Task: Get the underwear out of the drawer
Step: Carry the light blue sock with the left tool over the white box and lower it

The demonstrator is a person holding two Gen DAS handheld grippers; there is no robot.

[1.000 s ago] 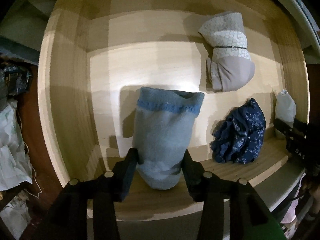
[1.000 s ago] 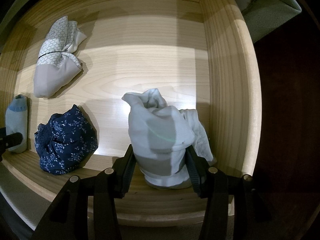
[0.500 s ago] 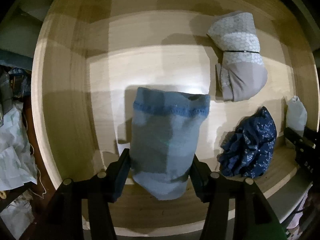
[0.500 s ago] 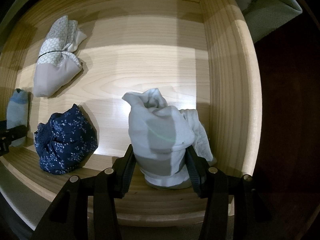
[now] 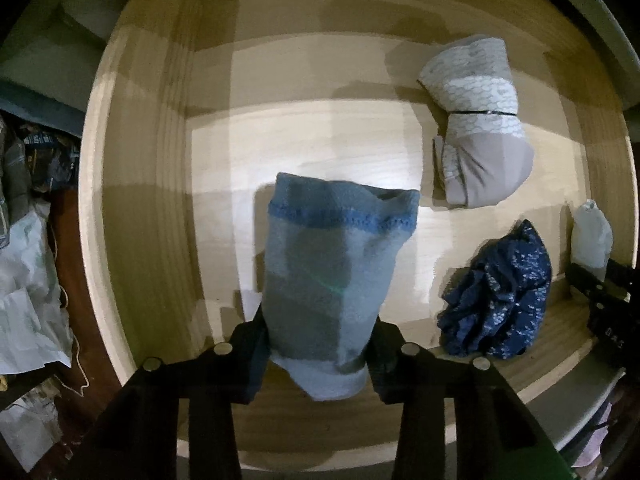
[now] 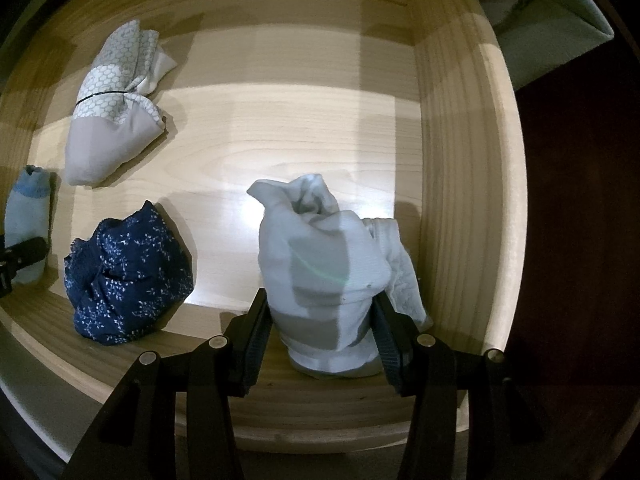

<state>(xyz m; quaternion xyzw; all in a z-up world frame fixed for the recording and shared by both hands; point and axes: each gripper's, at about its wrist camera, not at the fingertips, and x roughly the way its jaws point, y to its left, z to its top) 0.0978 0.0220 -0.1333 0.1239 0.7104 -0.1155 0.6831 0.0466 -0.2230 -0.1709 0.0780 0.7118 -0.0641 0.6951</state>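
Both grippers point down into a pale wooden drawer (image 5: pixel 152 200). A rolled light-blue piece of underwear with a darker blue band (image 5: pixel 336 256) stands upright between the fingers of my left gripper (image 5: pixel 318 332). Its jaws are closing, and the pads touch the roll's lower sides. My right gripper (image 6: pixel 320 320) is shut on a crumpled white piece of underwear (image 6: pixel 320 248) near the drawer's right wall (image 6: pixel 460 200). The blue roll (image 6: pixel 28 216) also shows at the left edge of the right wrist view.
A navy floral bundle (image 5: pixel 500 296) lies between the two held pieces near the drawer's front. A grey bundle with a honeycomb print (image 5: pixel 480 128), tied by a thin black band, lies farther back. White paper and clutter (image 5: pixel 28 288) sit outside the drawer's left side.
The left jaws spread wider around the blue roll, then narrowed onto it again. The right gripper and its white piece have not moved.
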